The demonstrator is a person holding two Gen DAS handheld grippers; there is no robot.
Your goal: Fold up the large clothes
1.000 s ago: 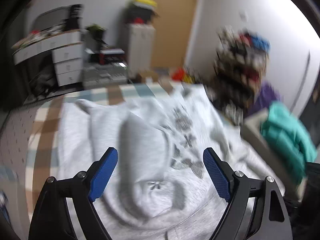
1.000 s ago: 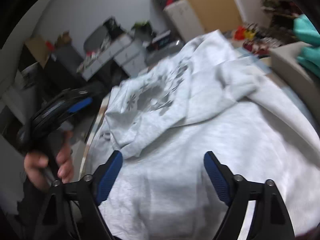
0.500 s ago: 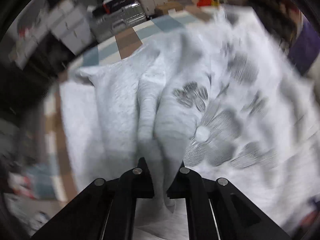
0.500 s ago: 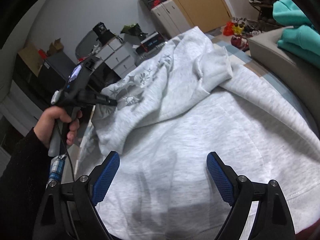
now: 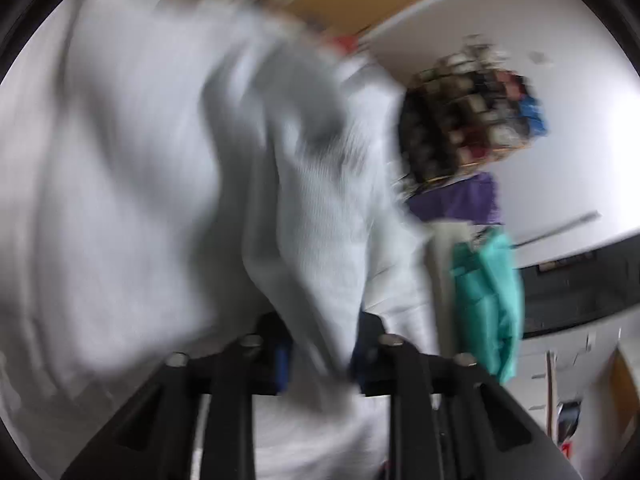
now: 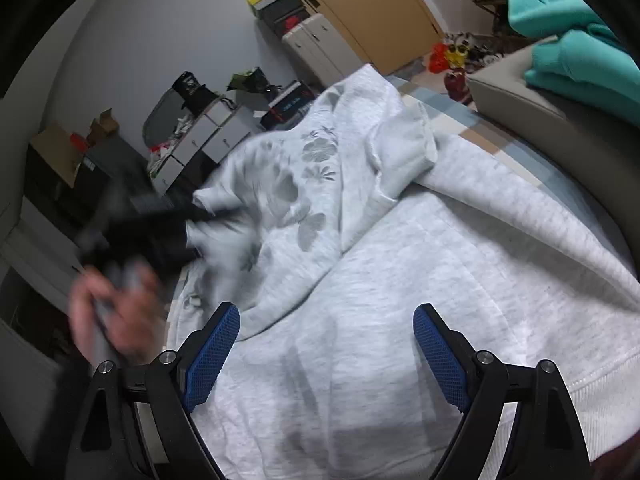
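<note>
— Cluttered bedroom behind: white drawers (image 6: 208,136), a tan door (image 6: 384,12), a teal garment (image 6: 576,40) on a grey ledge. Any labels?

— None readable. Grey sweatshirt (image 6: 400,280) sprawls across the checked cover (image 6: 480,136).

— Left gripper (image 5: 320,354)?

— Blurred, jaws narrow and opening, a fold of sweatshirt between them.

— Right gripper (image 6: 326,354)?

— Wide, holding nothing, over the sweatshirt's body.
</note>
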